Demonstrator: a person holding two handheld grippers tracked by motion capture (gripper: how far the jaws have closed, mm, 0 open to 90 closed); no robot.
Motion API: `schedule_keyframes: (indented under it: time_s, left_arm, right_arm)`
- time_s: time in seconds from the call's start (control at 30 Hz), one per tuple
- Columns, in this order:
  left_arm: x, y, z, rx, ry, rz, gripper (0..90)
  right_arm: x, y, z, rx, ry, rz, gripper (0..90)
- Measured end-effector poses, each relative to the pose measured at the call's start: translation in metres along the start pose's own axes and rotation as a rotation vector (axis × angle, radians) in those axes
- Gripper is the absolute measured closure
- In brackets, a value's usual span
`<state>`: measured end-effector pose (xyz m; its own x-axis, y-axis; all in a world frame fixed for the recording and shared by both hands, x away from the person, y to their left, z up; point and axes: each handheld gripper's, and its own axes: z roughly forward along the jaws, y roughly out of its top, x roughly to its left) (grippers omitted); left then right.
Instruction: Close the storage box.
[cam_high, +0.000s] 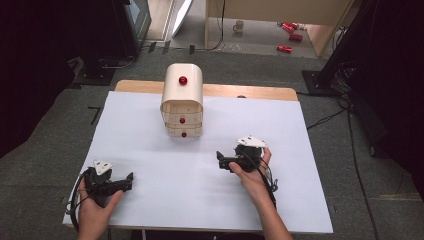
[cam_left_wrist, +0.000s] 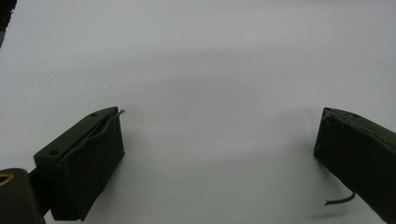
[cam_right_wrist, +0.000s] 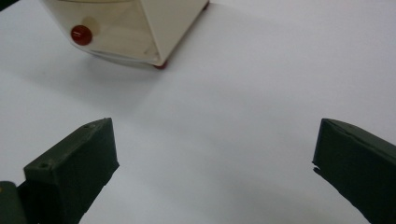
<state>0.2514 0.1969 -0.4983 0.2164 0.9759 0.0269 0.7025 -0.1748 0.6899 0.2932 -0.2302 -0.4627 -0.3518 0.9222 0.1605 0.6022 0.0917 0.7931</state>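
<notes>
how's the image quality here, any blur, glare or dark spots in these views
High view: even light on the white table sheet, no glare, dark at both side edges, slightly soft overall. Left gripper view: black pads close and soft, faint shadows beneath them. Right gripper view: the cream drawer box sits tilted at the top edge, cropped, casting a soft shadow; its red knob shows a small highlight.

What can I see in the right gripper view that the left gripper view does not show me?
Right gripper view: the lower part of the cream drawer cabinet with a red knob, beyond the open right gripper.
Left gripper view: a stray wire by one jaw of the open left gripper.
Both: two black jaws wide apart over the white table cover, with nothing between them.
</notes>
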Motion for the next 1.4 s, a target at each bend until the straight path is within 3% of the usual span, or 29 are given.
schedule_keyframes:
  time_s: [0.23,0.8,0.9,1.3,1.4]
  left_arm:
    - [0.000,0.000,0.000,0.000,0.000,0.000,1.3]
    - [0.000,0.000,0.000,-0.001,0.000,0.000,1.3]
    - [0.000,0.000,0.000,-0.001,0.001,-0.001,1.2]
    - [0.000,0.000,0.000,-0.001,0.001,-0.001,1.3]
    - [0.000,0.000,0.000,-0.001,0.001,-0.001,1.3]
  right_arm:
    - [-0.021,-0.010,-0.017,0.000,-0.028,0.017,0.0]
    - [-0.082,-0.053,-0.064,0.014,-0.110,0.087,0.0]
    - [-0.088,-0.058,-0.068,0.019,-0.114,0.096,0.0]
    - [-0.126,-0.088,-0.101,0.040,-0.187,0.149,0.0]
    - [-0.132,-0.096,-0.109,0.054,-0.220,0.140,0.0]
